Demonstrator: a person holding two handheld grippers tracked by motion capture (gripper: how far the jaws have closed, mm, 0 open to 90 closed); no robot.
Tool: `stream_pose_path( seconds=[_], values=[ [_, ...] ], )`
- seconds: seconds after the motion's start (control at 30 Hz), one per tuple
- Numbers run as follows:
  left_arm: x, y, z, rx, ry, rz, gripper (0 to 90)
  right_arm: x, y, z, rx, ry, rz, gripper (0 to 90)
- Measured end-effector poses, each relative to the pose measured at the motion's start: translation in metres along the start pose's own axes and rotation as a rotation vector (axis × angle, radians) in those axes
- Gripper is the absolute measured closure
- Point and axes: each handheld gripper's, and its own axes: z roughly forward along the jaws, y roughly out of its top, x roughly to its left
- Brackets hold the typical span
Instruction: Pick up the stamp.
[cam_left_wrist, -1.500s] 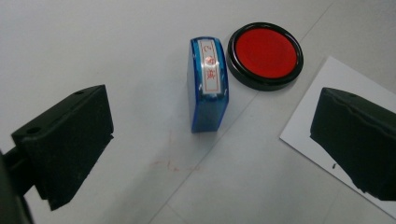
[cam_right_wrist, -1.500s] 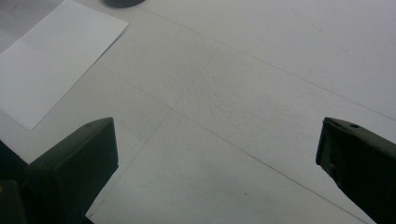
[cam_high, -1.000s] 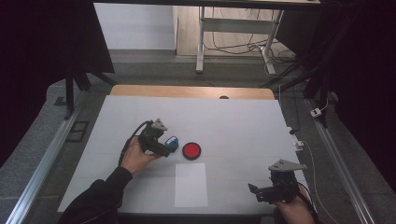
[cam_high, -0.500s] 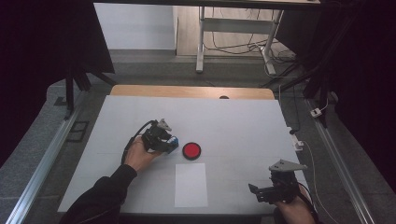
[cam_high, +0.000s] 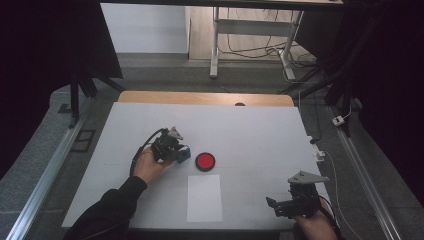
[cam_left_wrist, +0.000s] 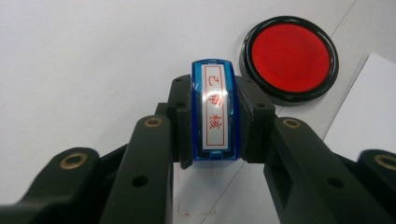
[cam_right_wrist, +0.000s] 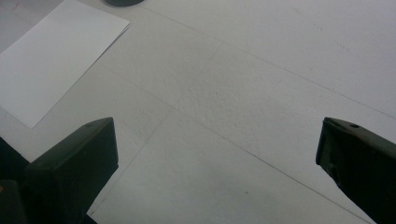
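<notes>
Since the earlier frame the left gripper has just been closing its jaws, and now both pads are squeezed against the sides of the small blue plastic stamp with a white label and red characters. Before, the stamp sat between jaws that hadn't touched it yet; the hand itself hasn't really gone anywhere.

Stamp sits on the white table just left of the round red ink pad in a black rim, near it but not touching. The white sheet of paper lies a bit closer to the person, below the pad.

Right gripper hangs over the table's near right corner, jaws spread wide with nothing in them, well apart from everything.

Handling-wise, my guess is this stamp is light and rigid, a hard glossy shell, so probably a bit slippery under the pads. Gripping the two flat long sides like it's doing now looks right to me, label up, stamping face down. I'd keep it upright and not over-squeeze, since a smooth case could twist or pop out.
</notes>
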Motion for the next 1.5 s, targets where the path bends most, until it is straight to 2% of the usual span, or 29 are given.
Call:
stream_pose_path(
  seconds=[0.27, 0.43, 0.5, 0.6, 0.7, 0.87, 1.0, 1.13, 1.3, 1.5],
  values=[
    [0.003, 0.001, -0.012, -0.026, -0.025, -0.014, 70.4, 0.0, 0.0, 0.0, -0.002, 0.001, -0.002, 0.0],
    [0.001, -0.001, -0.02, -0.027, -0.018, -0.026, 70.4, 0.0, 0.0, 0.0, -0.002, 0.002, -0.002, 0.0],
    [0.001, -0.002, -0.024, -0.034, -0.028, -0.036, 70.4, 0.0, 0.0, 0.0, -0.002, 0.002, -0.002, 0.0],
    [0.0, -0.003, -0.028, -0.046, -0.039, -0.03, 70.5, 0.0, 0.0, 0.0, -0.002, 0.002, -0.003, 0.0],
    [-0.002, -0.004, -0.035, -0.05, -0.055, -0.034, 70.5, 0.0, 0.0, 0.0, -0.002, 0.002, -0.004, 0.0],
    [-0.006, -0.006, -0.04, -0.045, -0.06, -0.036, 70.5, 0.0, 0.0, -0.001, -0.001, 0.003, -0.006, 0.0],
    [-0.009, -0.01, -0.047, -0.066, -0.08, -0.041, 70.5, 0.0, 0.0, -0.001, -0.001, 0.004, -0.006, 0.0],
    [-0.015, -0.013, -0.053, -0.086, -0.093, -0.028, 70.5, 0.0, 0.0, -0.001, -0.001, 0.005, -0.008, 0.0],
    [-0.022, -0.016, -0.06, -0.096, -0.122, -0.036, 70.5, 0.001, 0.0, -0.001, -0.001, 0.004, -0.011, 0.0],
    [-0.031, -0.02, -0.069, -0.138, -0.153, -0.027, 70.5, 0.001, 0.0, -0.001, -0.001, 0.006, -0.012, 0.0]
  ],
)
